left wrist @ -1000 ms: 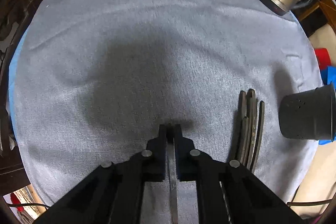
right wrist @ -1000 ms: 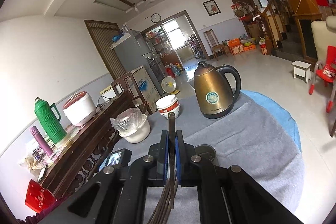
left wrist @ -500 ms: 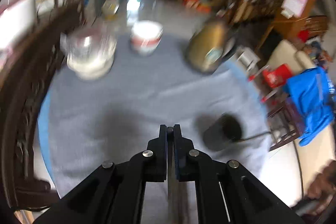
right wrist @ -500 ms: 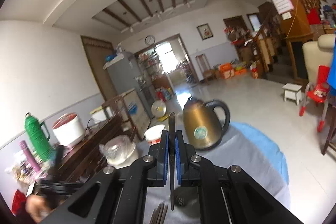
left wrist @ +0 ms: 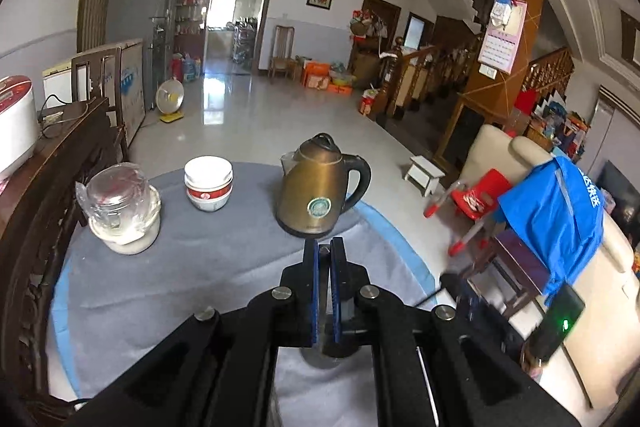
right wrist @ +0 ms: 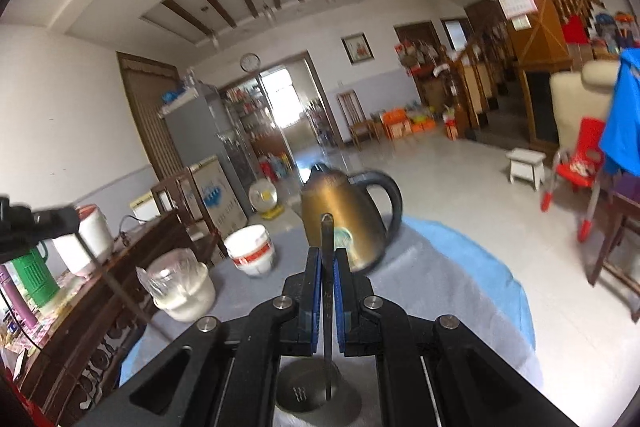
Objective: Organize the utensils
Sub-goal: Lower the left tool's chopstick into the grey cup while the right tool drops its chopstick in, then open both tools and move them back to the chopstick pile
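The right hand-held gripper (right wrist: pixel 328 263) pinches a single dark chopstick (right wrist: pixel 327 231) between its blue-padded fingers (right wrist: pixel 316 291). The chopstick stands nearly upright, its top end poking above the fingertips and its lower end reaching down into the mouth of a dark, perforated utensil holder (right wrist: pixel 316 393). The holder sits on the desk (right wrist: pixel 448 291) directly below the gripper, nearer the camera than the kettle.

The left hand-held gripper (left wrist: pixel 324 259) has its fingers (left wrist: pixel 311 291) pressed almost together around a thin grey utensil (left wrist: pixel 323 250); only its tip shows in the narrow gap, so what kind it is cannot be told. In the left wrist view a dark holder (left wrist: pixel 332 351) shows just beneath these fingers, mostly hidden by them.

The desk is round and covered by a grey cloth (left wrist: pixel 224 247) over a blue layer. A brass-coloured electric kettle (left wrist: pixel 320 193) with a black handle stands on it just beyond both grippers. To the left of the kettle is a stack of white bowls with a red band (left wrist: pixel 208 183). Further left of the kettle is a white pot wrapped in clear plastic (left wrist: pixel 122 209). Past the kettle lies a wide tiled room; to the kettle's right a blue garment (left wrist: pixel 556 215) hangs over a chair.
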`<state>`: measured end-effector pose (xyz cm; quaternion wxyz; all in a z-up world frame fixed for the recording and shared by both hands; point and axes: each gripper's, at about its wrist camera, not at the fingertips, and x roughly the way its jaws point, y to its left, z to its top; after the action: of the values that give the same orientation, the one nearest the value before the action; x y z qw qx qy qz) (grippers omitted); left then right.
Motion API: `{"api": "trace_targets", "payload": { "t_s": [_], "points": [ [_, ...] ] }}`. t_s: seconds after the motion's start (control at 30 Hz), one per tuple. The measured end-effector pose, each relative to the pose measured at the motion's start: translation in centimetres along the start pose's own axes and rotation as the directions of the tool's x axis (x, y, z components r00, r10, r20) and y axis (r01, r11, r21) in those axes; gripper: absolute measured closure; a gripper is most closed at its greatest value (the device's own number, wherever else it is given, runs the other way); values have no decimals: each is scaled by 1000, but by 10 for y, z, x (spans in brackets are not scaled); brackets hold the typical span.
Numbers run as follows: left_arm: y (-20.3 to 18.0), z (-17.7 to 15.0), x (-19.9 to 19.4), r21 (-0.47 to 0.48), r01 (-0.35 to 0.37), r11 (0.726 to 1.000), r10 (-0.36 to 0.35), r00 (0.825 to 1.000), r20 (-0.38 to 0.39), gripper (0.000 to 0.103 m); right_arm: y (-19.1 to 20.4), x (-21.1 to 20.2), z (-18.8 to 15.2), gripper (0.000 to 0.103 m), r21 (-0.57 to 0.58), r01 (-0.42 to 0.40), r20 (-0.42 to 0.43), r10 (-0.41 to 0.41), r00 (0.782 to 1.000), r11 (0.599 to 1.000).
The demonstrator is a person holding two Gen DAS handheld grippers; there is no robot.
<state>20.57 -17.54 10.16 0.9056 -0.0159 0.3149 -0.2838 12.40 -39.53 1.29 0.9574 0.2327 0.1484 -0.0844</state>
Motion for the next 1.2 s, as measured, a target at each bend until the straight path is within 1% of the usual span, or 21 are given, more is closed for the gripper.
{"api": "trace_targets", "payload": {
  "t_s": [0.07,0.13,0.2,0.27,0.37,0.4,0.47,0.5,0.53,0.57,0.6,0.63,0.67,0.77,0.83,0.87,0.9,1.0,1.03,1.07,1.2],
  "points": [
    [-5,-5,16,-6,-10,1000,10,1000,2,97,-8,-1,-4,97,14,-2,-18,2,1000,1000],
    [-10,-12,26,-24,2,1000,-2,1000,-21,97,-13,-2,-6,97,30,-5,-31,6,999,1000],
    [-11,-20,40,-31,-9,999,8,999,-47,97,-16,-2,-9,96,47,-14,-50,17,999,999],
    [-10,-30,55,-27,-15,1000,13,996,-93,97,-19,-2,-9,94,68,-26,-58,30,998,997],
    [-4,-42,66,-33,-17,999,12,988,-154,97,-27,-2,-12,93,123,-53,-83,64,995,991],
    [-3,-44,67,-29,-18,999,13,987,-161,95,-31,-2,-13,93,151,-66,-93,80,992,986],
    [0,-50,61,-12,-21,1000,19,985,-169,79,-37,-5,-16,89,202,-94,-103,117,988,975],
    [1,-52,55,-1,-20,1000,20,987,-157,61,-41,-8,-17,80,226,-110,-96,134,986,968],
    [2,-54,48,9,-27,1000,28,990,-142,44,-44,-11,-19,60,250,-124,-82,149,985,960],
    [3,-56,38,29,-44,999,47,993,-113,39,-48,-16,-20,27,271,-139,-62,162,985,952],
    [3,-59,31,46,-53,998,57,994,-94,38,-52,-21,-22,21,290,-158,-29,173,984,944],
    [4,-62,24,68,-62,996,67,995,-77,38,-57,-32,-24,21,301,-186,22,188,982,935],
    [5,-65,17,86,-72,994,77,995,-65,38,-60,-39,-25,21,295,-191,41,187,982,936],
    [10,-79,2,133,-126,983,133,990,-48,37,-71,-53,-30,21,307,-190,49,184,982,933],
    [12,-92,-1,173,-184,968,195,980,-50,35,-77,-59,-35,22,315,-188,46,182,982,930],
    [13,-98,-1,191,-216,957,231,971,-56,34,-81,-64,-40,22,314,-187,38,185,982,931],
    [15,-105,1,202,-244,948,262,963,-65,34,-82,-66,-45,22,312,-187,25,189,982,931],
    [24,-124,5,214,-286,934,314,943,-111,34,-82,-68,-64,23,285,-160,-38,178,983,945],
    [27,-128,6,206,-292,934,321,938,-127,34,-78,-68,-74,23,262,-150,-72,175,982,953],
    [31,-133,7,196,-294,936,323,936,-140,34,-76,-67,-78,24,251,-147,-88,174,981,957],
    [41,-146,8,193,-329,925,359,921,-149,34,-57,-60,-108,29,191,-144,-189,181,965,971]
  ]
}}
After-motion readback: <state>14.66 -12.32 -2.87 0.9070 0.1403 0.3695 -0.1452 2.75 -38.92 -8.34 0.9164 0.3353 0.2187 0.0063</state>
